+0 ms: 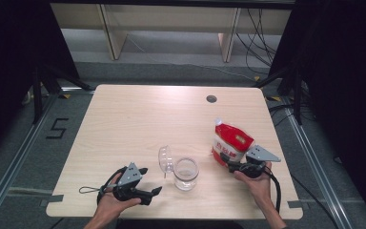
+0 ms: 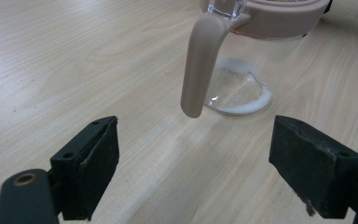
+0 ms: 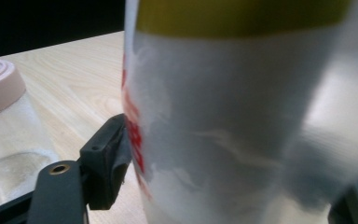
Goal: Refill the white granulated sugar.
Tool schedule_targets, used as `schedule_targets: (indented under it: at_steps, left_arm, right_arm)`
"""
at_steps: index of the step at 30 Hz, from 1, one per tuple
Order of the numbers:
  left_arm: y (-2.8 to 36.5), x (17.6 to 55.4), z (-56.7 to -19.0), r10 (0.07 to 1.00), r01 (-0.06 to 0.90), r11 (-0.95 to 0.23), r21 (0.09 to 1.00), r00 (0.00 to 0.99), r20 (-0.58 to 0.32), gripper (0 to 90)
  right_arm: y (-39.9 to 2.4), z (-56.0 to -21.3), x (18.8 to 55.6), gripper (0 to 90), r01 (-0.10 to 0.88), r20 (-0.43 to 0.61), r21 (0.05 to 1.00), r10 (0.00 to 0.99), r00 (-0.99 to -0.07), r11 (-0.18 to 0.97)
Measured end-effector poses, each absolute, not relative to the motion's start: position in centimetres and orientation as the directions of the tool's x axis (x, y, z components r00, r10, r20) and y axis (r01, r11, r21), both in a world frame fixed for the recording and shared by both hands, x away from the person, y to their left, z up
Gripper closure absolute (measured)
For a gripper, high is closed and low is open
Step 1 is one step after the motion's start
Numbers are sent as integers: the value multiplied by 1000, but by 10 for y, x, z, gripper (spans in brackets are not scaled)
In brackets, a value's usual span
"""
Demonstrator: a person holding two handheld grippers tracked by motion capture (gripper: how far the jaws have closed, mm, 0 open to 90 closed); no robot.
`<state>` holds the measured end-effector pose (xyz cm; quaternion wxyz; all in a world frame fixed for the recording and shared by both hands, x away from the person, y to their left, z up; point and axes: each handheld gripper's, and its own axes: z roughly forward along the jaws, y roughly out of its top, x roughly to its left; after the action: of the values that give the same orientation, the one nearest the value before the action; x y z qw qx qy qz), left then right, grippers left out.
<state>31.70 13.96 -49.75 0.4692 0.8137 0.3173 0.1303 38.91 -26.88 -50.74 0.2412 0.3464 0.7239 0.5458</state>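
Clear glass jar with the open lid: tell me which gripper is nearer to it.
Left. The left gripper sits just beside the clear glass jar, jaws open toward it; the right gripper is farther off, around the red-and-white bag.

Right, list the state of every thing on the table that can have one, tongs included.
Clear glass jar with beige rim: upright, lid swung open, a thin layer of white grains at the bottom.
Clear domed lid: flipped back to the jar's left.
Red-and-white pouch: standing, leaning, top closed.
Left tongs: open, holding nothing.
Right tongs: around the pouch, jaws against its sides.

open-jawed left gripper (image 2: 193,163) before jar (image 2: 242,70)
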Motion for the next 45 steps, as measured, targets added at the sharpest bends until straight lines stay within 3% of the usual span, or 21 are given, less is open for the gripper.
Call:
schedule_targets:
  at_steps: [16, 21, 23, 25, 26, 30, 45]
  left_arm:
    - [137, 316, -499, 639, 385, -365, 848, 765, -73, 155]
    - [137, 316, -499, 636, 379, -372, 847, 769, -64, 155]
    - [137, 316, -499, 638, 382, -370, 847, 767, -68, 155]
    - [137, 316, -499, 640, 381, -369, 848, 766, -66, 156]
    - [137, 315, -499, 639, 382, -366, 848, 766, -69, 156]
    - [138, 316, -498, 631, 385, -372, 845, 772, -74, 155]
    - [137, 316, -498, 632, 384, -381, 841, 772, -66, 156]
  right_arm:
    - [-268, -511, 395, 305, 210, 48, 971, 759, -649, 118]
    - [-267, -512, 396, 346, 220, 69, 970, 754, -653, 102]
    - [-266, -513, 398, 366, 182, 54, 979, 757, -651, 86]
    - [-266, -512, 396, 371, 217, 76, 971, 740, -668, 96]
    - [-262, -511, 392, 376, 229, 72, 969, 780, -621, 92]
    - [-257, -511, 389, 382, 212, 48, 972, 796, -603, 102]
    - [-258, -513, 391, 377, 203, 54, 975, 790, -610, 90]
